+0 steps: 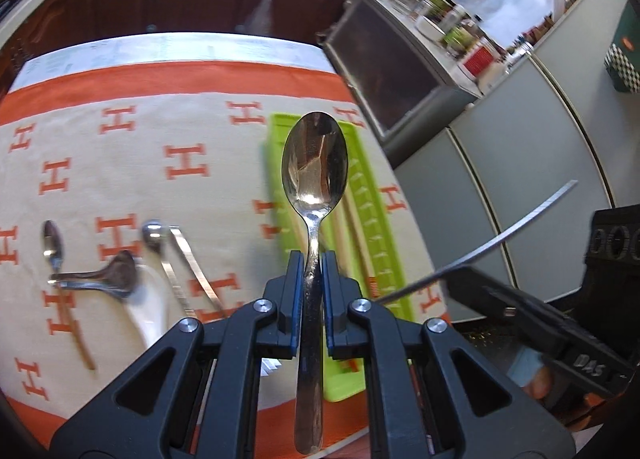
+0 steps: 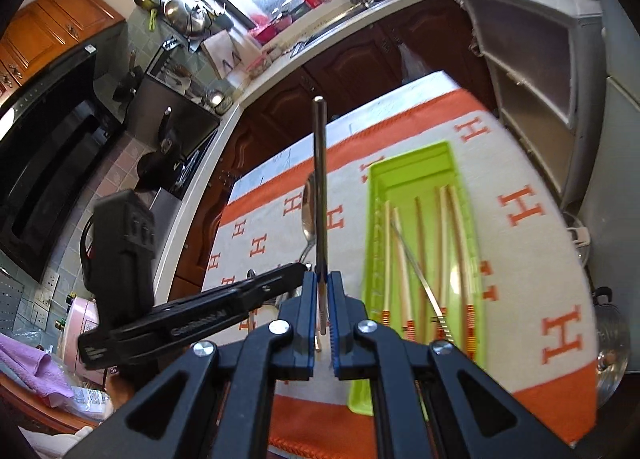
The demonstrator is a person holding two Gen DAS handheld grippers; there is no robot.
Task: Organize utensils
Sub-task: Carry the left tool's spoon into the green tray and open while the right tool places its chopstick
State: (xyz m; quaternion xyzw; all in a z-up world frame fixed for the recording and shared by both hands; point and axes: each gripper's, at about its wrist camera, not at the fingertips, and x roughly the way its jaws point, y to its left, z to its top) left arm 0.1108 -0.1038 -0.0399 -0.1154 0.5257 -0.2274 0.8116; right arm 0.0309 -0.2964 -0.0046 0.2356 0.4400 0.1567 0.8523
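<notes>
A: Where is the spoon (image 1: 314,167)?

B: In the left tongs (image 1: 313,283), clamped by the neck between the blue pads, bowl pointing up and away, handle running back under the tool. It hangs above the surface (image 1: 160,195), over the near left edge of the green tray (image 1: 390,259).

A: And the right tongs (image 2: 322,299)?

B: Closed on a thin metal rod (image 2: 320,179), probably a chopstick, which stands straight up out of them. In the left view it shows as a long sliver crossing to the right.

A: What's in the tray?

B: Several wooden chopsticks (image 2: 444,251) with red-banded ends, lying lengthwise, and one metal stick (image 2: 418,279) slanted across them.

A: Anything left on the cloth (image 1: 132,163)?

B: At the left, a small spoon (image 1: 54,247), a dark ladle (image 1: 104,279) lying across a wooden stick, a white ceramic spoon (image 1: 150,307), and metal tweezers (image 1: 180,263) beside a round metal scoop. All well apart from the tray.

A: The cloth itself?

B: Cream, orange H pattern, orange border.
</notes>
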